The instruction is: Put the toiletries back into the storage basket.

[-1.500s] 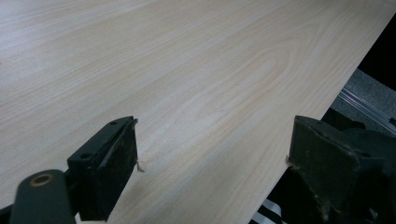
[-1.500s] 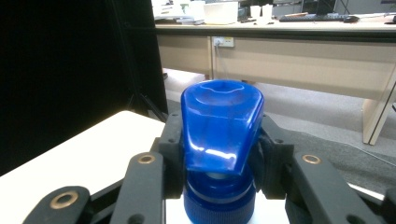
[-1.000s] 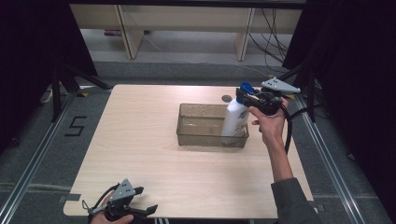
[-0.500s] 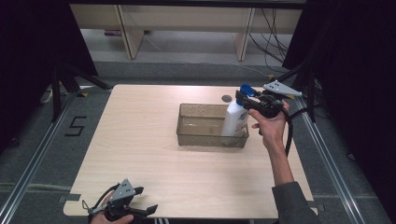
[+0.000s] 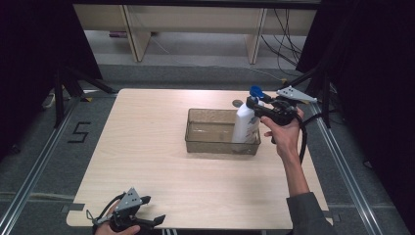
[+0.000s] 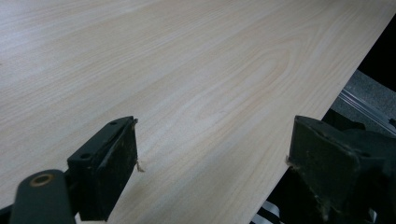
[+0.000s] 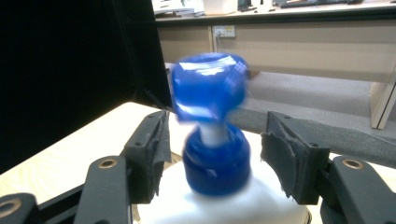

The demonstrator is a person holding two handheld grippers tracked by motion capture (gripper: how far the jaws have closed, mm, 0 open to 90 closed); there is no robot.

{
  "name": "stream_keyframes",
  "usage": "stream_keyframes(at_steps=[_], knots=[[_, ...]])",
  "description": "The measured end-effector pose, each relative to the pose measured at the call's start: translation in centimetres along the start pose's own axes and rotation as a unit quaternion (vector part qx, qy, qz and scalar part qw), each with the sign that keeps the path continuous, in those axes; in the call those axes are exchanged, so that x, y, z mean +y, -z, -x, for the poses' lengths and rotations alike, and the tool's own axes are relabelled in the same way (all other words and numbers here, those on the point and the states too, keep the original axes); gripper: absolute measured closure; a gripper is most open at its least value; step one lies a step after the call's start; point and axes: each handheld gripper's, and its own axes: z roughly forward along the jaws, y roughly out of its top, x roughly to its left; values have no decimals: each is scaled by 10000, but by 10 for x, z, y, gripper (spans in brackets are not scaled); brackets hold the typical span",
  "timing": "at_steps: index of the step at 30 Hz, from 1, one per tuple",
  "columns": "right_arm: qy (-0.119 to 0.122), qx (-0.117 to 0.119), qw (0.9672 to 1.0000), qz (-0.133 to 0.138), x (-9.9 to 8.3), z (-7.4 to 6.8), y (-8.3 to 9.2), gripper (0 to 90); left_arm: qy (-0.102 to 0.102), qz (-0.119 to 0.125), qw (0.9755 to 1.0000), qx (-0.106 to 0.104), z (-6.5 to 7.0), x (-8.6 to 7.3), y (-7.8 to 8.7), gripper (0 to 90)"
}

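Tongs on the left (image 5: 147, 223) sit low at the near table (image 5: 147, 147) edge, jaws wide apart and holding nothing; their own camera sees bare wood between them. Further right, a clear bin (image 5: 222, 132) sits on the table with a white bottle (image 5: 244, 125) standing in its right end. From above, the right tongs (image 5: 254, 104) reach the bottle's top. Their camera shows the blue pump (image 7: 210, 93) blurry, between parted jaws, apparently not touching.
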Motion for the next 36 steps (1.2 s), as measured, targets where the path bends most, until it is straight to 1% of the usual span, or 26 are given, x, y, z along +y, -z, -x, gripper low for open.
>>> stream_keyframes(at_steps=[1, 2, 3, 5, 6, 7, 9, 11, 12, 13, 14, 15, 16, 18, 19, 21, 24, 25, 26, 27, 28, 29, 31, 32, 34, 36], knots=[[74, 15, 10000, -23, 0, 1, 0, 411, 18, 2, 10000, 6, 0, 0, 0, 151], [56, 33, 10000, -23, -1, 1, -1, 411, 22, 0, 10000, 11, 0, 0, 0, 151], [-32, 53, 10000, -15, -1, 0, -1, 410, 19, -8, 10000, 17, 0, 0, 0, 151], [10, 63, 10000, -7, -2, -1, -1, 402, 15, -15, 10000, -9, 0, 0, 0, 151], [83, 80, 9999, -20, -2, -1, -1, 397, 17, -10, 10000, -10, 0, 0, 0, 151], [-22, 44, 10000, -80, -2, -4, 0, 390, 17, -3, 10000, 2, 0, 0, 0, 151], [113, 34, 9999, -28, -2, -4, 1, 367, 20, -11, 10000, 7, 0, 0, 0, 151], [52, 43, 10000, -48, -2, -6, 3, 340, -15, -14, 10000, -19, 0, 0, 0, 151], [-33, 48, 10000, -65, -2, -8, 4, 330, -31, -33, 10000, -14, 0, 0, 1, 151], [120, 14, 9999, -22, -2, -7, 4, 320, 4, -18, 10000, -13, 0, 0, 0, 151], [132, -4, 9999, -28, -2, -8, 5, 311, 13, -11, 10000, 0, 0, 0, 0, 151], [34, -19, 10000, -42, -3, -10, 6, 300, -8, -12, 10000, -7, 0, 0, 0, 151], [109, -63, 9999, -43, -3, -10, 7, 291, -7, -16, 10000, -19, 0, 0, 0, 151], [140, -77, 9999, -4, -3, -11, 11, 287, -21, -25, 10000, -12, 0, 0, 1, 151], [106, -60, 9999, -7, -3, -11, 13, 285, 13, -22, 10000, 7, 0, 0, 1, 151], [79, -26, 9999, 62, -5, -12, 17, 285, -8, -20, 10000, -19, 0, 0, 0, 151], [74, -30, 10000, 37, -7, -13, 24, 280, -17, -17, 10000, -3, 0, 0, 0, 151], [126, -42, 9999, 65, -8, -12, 26, 279, -152, -139, 9998, 40, -2, 0, 1, 151], [17, -31, 10000, 70, -9, -13, 28, 279, -154, -127, 9998, 40, -2, 0, 1, 151], [67, 6, 10000, 70, -10, -13, 29, 279, -34, -20, 10000, 8, 0, 0, 0, 151], [72, 29, 9999, 69, -11, -14, 31, 279, -92, -73, 9999, 33, -1, 0, 1, 151], [44, -18, 10000, 29, -11, -15, 34, 278, -15, -16, 10000, 5, 0, 0, 0, 151], [91, 4, 9999, 68, -13, -15, 36, 277, -33, -38, 10000, 2, -1, 0, 0, 151], [43, 29, 10000, 55, -14, -16, 38, 278, -34, -40, 10000, 5, -1, 0, 0, 151], [110, 28, 9999, 59, -16, -17, 41, 276, -28, -21, 10000, 2, 0, 0, 0, 151], [88, -20, 10000, 41, -18, -18, 43, 277, -27, -38, 10000, 12, -1, 0, 0, 151]])
